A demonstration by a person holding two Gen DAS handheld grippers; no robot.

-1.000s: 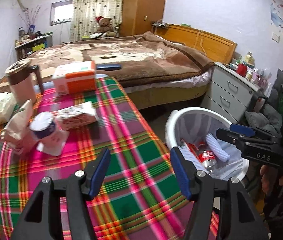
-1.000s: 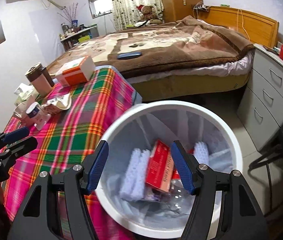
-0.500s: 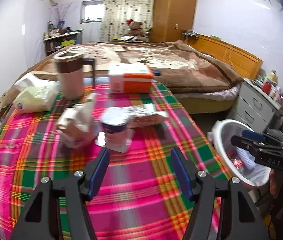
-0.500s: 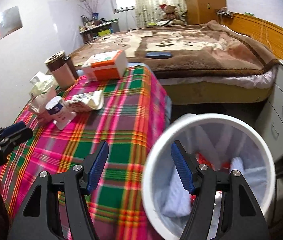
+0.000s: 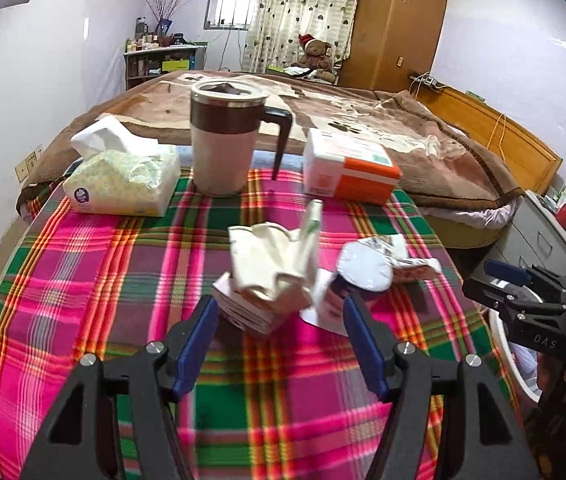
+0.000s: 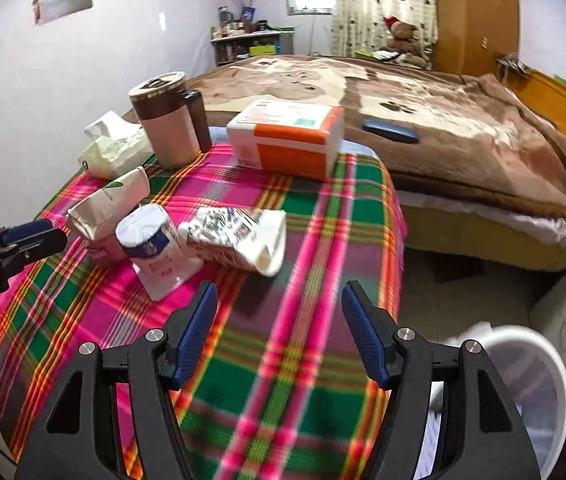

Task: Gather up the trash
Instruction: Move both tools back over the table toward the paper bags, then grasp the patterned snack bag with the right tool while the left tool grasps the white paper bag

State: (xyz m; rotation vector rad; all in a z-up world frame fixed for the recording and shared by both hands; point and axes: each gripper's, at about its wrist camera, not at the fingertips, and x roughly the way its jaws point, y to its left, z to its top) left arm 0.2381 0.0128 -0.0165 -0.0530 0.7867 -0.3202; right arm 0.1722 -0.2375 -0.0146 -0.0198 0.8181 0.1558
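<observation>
On the plaid tablecloth (image 5: 103, 280) lie a crumpled paper cup (image 5: 271, 264) on a small pink carton, a tipped yogurt cup (image 5: 359, 280) and a crumpled wrapper (image 6: 235, 236). My left gripper (image 5: 281, 340) is open and empty, just short of the paper cup. My right gripper (image 6: 281, 332) is open and empty over the table's right part, short of the wrapper. The paper cup (image 6: 111, 200) and yogurt cup (image 6: 151, 240) also show in the right wrist view. The white trash bin (image 6: 523, 392) stands on the floor at the right.
At the table's far edge stand a tissue pack (image 5: 123, 180), a lidded mug (image 5: 223, 140) and an orange-and-white box (image 5: 347, 172). A bed with a brown blanket (image 6: 443, 128) lies behind. Grey drawers (image 5: 543, 232) stand at the right.
Both grippers have swung left, away from the bin toward the table. The left gripper has come close to the paper cup. Both stay open and empty.
</observation>
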